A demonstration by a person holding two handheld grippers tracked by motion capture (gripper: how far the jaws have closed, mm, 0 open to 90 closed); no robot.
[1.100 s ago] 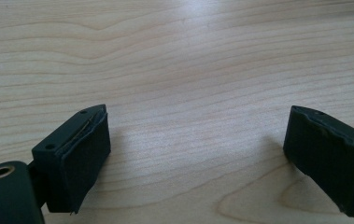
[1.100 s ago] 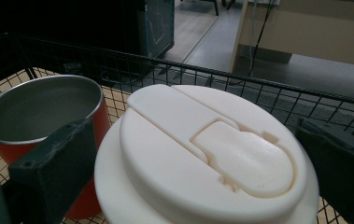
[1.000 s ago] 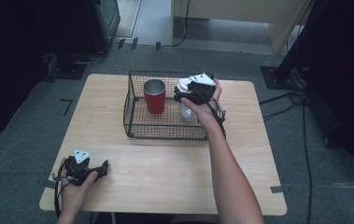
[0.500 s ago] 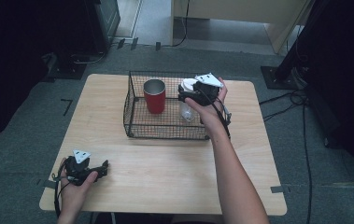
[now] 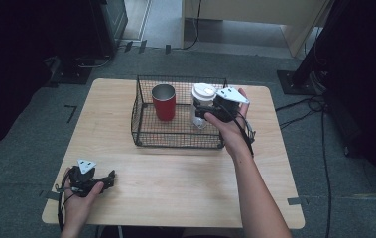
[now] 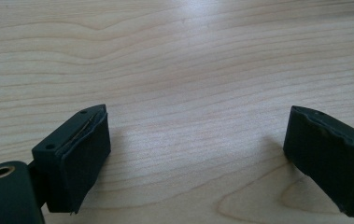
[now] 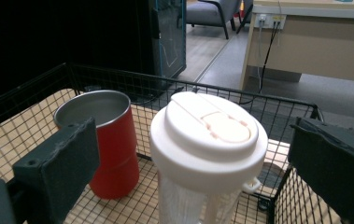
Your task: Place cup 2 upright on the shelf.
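One clear tumbler (image 7: 207, 158), probably light and slick, sits between the right tool (image 7: 198, 186)'s wide-open jaws; I'd pinch below the lid (image 7: 207, 128).

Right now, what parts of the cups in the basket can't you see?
- White-lidded clear cup: in the right gripper view the bottom edge cuts off its base; in the high view the right gripper covers its lower body.
- Red cup: in the right gripper view the near jaw hides its lower left side; whether anything lies inside is too dim to tell.
- Wire basket: in the right gripper view the edges cut off its near wall.
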